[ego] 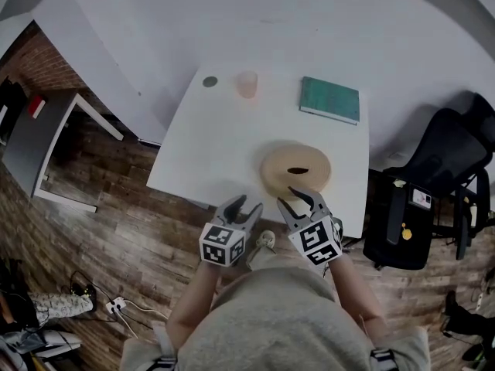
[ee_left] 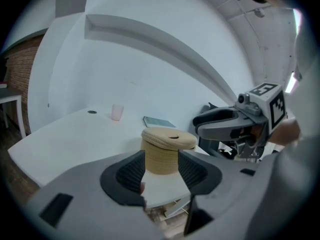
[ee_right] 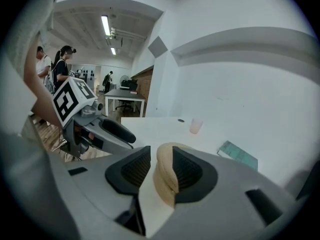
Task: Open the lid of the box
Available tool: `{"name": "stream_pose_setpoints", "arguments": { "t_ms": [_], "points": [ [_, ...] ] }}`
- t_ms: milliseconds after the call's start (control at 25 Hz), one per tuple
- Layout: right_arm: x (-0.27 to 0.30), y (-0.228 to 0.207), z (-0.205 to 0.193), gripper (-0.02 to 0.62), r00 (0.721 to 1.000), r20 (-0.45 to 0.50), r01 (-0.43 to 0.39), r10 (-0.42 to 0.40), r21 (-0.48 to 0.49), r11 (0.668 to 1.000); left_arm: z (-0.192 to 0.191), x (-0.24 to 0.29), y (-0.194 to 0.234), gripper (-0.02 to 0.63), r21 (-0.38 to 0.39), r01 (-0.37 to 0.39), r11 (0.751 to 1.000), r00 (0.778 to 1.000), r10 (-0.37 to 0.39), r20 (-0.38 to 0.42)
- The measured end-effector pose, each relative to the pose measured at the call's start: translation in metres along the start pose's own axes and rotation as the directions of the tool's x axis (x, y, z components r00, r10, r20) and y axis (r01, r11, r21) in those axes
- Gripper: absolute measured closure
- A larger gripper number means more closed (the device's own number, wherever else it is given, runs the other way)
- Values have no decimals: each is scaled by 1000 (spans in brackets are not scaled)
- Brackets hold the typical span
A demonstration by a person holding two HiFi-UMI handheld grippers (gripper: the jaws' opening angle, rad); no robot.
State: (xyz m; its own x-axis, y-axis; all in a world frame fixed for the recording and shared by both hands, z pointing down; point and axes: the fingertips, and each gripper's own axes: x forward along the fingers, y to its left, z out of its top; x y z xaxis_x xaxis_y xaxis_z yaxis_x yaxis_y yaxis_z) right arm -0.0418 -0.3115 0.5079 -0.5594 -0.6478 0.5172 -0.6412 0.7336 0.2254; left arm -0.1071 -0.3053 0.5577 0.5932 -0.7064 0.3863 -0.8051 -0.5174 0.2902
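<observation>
A round tan woven box (ego: 295, 168) with a domed lid (ee_left: 169, 138) stands near the front edge of the white table (ego: 209, 145). There is a dark slot in the lid's top. My left gripper (ego: 246, 205) hovers off the table's front edge, left of the box, jaws open; the box (ee_left: 162, 156) shows between them farther ahead, untouched. My right gripper (ego: 298, 199) is open at the box's near rim. In the right gripper view the lid's edge (ee_right: 165, 179) lies between the spread jaws, close to the right pad. Each gripper view shows the other gripper beside it.
A pink cup (ego: 247, 83), a dark disc (ego: 210, 81) and a green book (ego: 330, 99) lie at the table's far side. A black office chair (ego: 456, 153) and a black bin (ego: 398, 222) stand to the right, a grey desk (ego: 31, 145) to the left. People stand far off.
</observation>
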Motion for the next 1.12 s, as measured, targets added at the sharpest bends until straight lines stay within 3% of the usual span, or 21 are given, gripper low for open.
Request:
{"name": "stream_pose_setpoints", "arguments": {
  "t_ms": [160, 520, 1120],
  "points": [
    [14, -3, -9, 429, 998, -55, -24, 22, -37, 999, -6, 20, 1, 360, 21, 43, 999, 998, -42, -42],
    [43, -5, -27, 399, 983, -164, -97, 78, -110, 989, -30, 62, 2, 291, 69, 129, 989, 981, -117, -157],
    [72, 1, -41, 405, 944, -280, -231, 175, -181, 956, -49, 109, 15, 244, 123, 191, 974, 953, -154, -260]
  ]
}}
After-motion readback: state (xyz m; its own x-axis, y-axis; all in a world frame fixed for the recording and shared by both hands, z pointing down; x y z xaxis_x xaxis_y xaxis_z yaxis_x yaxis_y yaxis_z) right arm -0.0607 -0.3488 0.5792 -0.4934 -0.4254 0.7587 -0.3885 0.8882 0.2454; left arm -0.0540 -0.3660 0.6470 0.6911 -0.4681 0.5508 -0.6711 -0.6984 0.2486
